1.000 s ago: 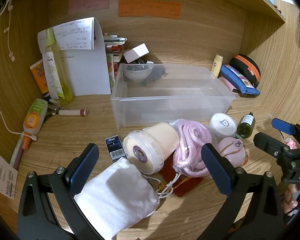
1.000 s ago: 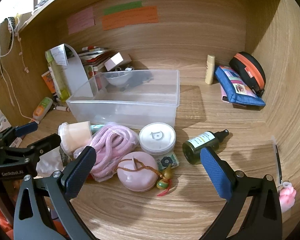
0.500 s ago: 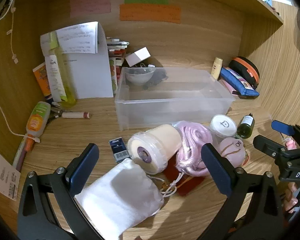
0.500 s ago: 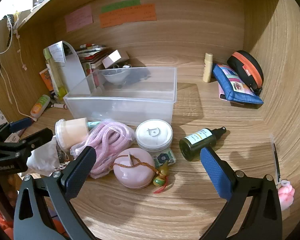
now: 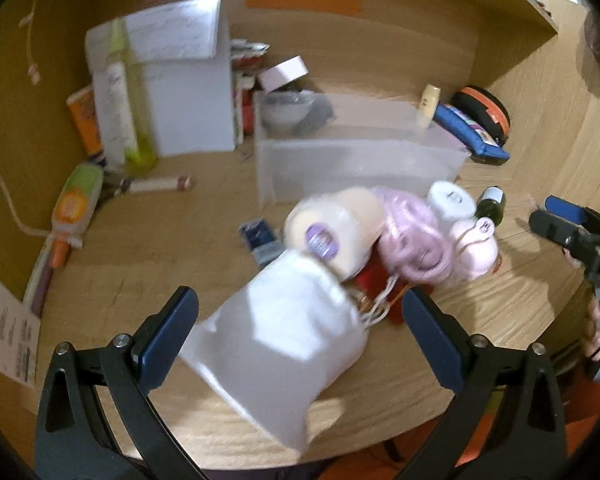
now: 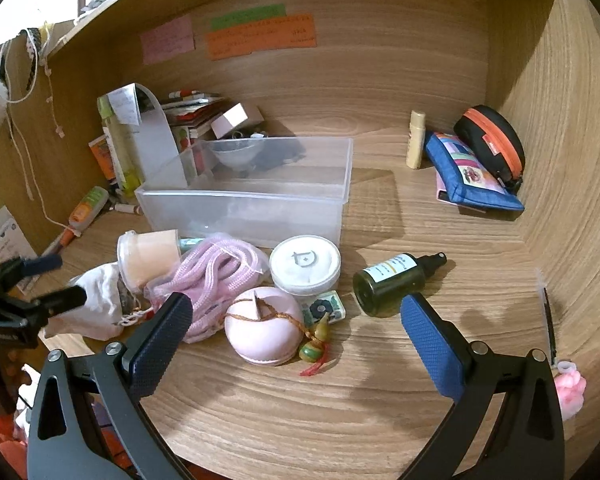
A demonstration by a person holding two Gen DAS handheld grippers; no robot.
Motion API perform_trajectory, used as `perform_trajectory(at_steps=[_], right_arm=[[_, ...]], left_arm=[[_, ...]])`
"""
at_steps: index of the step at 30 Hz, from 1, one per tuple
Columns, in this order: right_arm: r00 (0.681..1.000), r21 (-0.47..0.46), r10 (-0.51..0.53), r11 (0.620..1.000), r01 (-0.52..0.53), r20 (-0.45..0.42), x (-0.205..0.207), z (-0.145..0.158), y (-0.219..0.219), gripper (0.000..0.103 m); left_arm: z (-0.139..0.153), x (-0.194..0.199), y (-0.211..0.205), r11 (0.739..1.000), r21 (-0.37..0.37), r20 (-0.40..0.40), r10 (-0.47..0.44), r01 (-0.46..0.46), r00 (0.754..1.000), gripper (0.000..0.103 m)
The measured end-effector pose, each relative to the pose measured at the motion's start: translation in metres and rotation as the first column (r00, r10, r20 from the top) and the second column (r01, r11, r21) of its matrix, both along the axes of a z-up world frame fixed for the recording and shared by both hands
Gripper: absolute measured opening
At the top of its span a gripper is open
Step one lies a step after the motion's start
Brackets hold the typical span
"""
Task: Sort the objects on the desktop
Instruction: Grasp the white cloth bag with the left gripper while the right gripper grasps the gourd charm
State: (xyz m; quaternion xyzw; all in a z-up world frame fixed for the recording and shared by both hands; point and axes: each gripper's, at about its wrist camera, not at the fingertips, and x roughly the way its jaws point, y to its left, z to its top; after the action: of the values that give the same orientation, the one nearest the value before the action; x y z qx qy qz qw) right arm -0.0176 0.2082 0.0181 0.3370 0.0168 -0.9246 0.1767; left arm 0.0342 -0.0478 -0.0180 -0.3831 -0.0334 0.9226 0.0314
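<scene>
In the blurred left wrist view, the left gripper (image 5: 300, 322) has its jaws spread wide, grasping nothing, over a white cloth pouch (image 5: 278, 344) near the desktop's front edge; just behind it lie a lidded cream cup (image 5: 334, 232) and a pink rope coil (image 5: 414, 238), before the clear bin (image 5: 360, 164); in the right wrist view, the right gripper (image 6: 296, 330) also gapes released, framing a pink round case (image 6: 262, 326); a dark green bottle (image 6: 392, 282) lies near the middle, a white jar (image 6: 305, 266) beside the bin (image 6: 252, 216).
</scene>
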Motion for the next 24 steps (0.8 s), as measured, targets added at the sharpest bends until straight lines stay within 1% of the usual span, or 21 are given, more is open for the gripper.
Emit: perform_trajectory(at_steps=[3, 7, 11, 13, 16, 18, 19, 22, 24], right_arm=[[0.999, -0.011, 0.017, 1.000, -0.017, 0.042, -0.007, -0.009, -0.003, 0.103], [0.993, -0.023, 0.053, 0.998, -0.051, 0.102, -0.012, -0.021, -0.010, 0.103], [0.987, -0.015, 0.097, 0.995, -0.096, 0.131, -0.011, -0.029, -0.019, 0.103], [0.986, -0.002, 0.096, 0.995, -0.097, 0.138, -0.014, -0.032, -0.020, 0.103], [0.984, 0.022, 0.070, 0.997, -0.075, 0.163, -0.021, -0.039, -0.019, 0.102], [0.983, 0.036, 0.061, 0.997, -0.068, 0.172, -0.024, -0.041, -0.015, 0.097], [0.983, 0.037, 0.060, 0.997, -0.067, 0.174, -0.024, -0.042, -0.013, 0.097], [0.984, 0.045, 0.050, 0.997, -0.058, 0.171, -0.025, -0.040, -0.004, 0.096], [0.985, 0.047, 0.039, 0.998, -0.048, 0.166, -0.026, -0.038, 0.003, 0.089]], left_arm=[[-0.011, 0.005, -0.009, 0.999, 0.017, 0.026, 0.036, -0.036, 0.999, 0.103], [-0.022, 0.003, -0.007, 0.998, -0.019, 0.051, 0.055, -0.054, 0.997, 0.103], [-0.034, -0.004, -0.002, 0.999, -0.034, 0.084, 0.043, -0.040, 0.996, 0.103], [-0.040, -0.008, -0.002, 0.999, -0.032, 0.100, 0.040, -0.037, 0.994, 0.103], [-0.047, -0.014, -0.004, 1.000, 0.000, 0.125, 0.023, -0.023, 0.992, 0.103], [-0.049, -0.016, -0.005, 1.000, 0.022, 0.132, 0.014, -0.017, 0.991, 0.103], [-0.049, -0.016, -0.005, 1.000, 0.023, 0.133, 0.014, -0.017, 0.991, 0.103], [-0.051, -0.016, 0.000, 1.000, 0.007, 0.127, 0.013, -0.014, 0.992, 0.103], [-0.052, -0.017, 0.005, 1.000, -0.011, 0.125, 0.003, -0.001, 0.992, 0.103]])
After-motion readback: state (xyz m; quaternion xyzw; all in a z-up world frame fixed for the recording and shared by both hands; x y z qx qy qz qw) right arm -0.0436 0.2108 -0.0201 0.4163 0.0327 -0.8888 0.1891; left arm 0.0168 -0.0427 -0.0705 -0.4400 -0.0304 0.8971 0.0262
